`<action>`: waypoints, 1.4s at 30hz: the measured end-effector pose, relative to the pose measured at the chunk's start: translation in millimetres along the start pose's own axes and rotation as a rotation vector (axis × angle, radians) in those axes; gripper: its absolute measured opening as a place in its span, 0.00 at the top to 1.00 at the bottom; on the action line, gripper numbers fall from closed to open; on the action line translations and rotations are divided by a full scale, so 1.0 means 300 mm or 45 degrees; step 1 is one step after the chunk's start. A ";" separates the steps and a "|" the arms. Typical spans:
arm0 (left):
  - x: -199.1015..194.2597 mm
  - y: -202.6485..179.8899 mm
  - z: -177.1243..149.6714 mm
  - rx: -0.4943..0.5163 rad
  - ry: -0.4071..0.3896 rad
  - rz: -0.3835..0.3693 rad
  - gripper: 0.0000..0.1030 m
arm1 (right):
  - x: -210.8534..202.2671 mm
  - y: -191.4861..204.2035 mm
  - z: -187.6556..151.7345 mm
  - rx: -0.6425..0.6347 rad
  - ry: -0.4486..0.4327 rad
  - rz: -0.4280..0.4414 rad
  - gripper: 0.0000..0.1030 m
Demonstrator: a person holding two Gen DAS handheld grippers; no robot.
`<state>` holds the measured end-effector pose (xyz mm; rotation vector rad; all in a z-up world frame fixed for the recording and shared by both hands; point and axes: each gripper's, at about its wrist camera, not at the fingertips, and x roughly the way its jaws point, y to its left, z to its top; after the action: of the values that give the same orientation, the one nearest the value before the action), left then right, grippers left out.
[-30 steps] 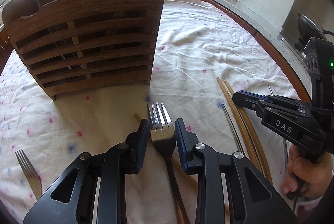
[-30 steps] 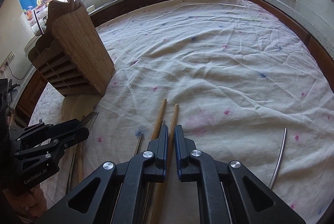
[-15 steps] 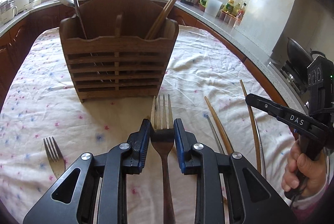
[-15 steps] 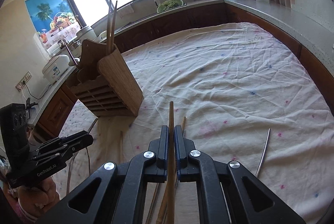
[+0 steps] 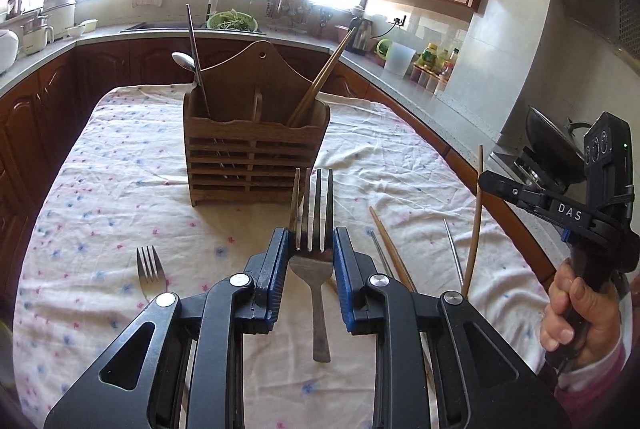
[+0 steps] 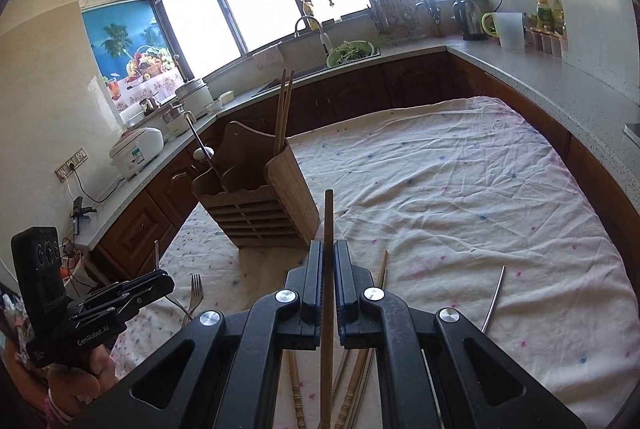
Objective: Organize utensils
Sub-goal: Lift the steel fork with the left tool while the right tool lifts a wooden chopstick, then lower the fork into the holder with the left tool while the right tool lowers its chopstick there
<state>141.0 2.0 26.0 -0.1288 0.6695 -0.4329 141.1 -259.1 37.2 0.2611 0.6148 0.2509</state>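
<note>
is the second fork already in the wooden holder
No, the second fork lies flat on the tablecloth, in front of the wooden holder and apart from it.

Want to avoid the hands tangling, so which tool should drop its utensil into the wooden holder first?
Probably the left tool: its fork points straight at the holder, whereas the right tool with its chopstick sits off to the side.

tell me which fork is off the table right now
The fork clamped in the left hand-held gripper, prongs toward the wooden holder. The other fork lies flat on the tablecloth to its left.
</note>
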 end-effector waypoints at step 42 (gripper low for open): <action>-0.159 0.083 0.147 -0.043 -0.226 0.047 0.80 | -0.071 0.100 0.135 -0.060 -0.168 0.070 0.95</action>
<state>143.9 43.9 81.4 -0.1848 0.5039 -0.3697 143.8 -244.2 89.7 0.2477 0.4709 0.2984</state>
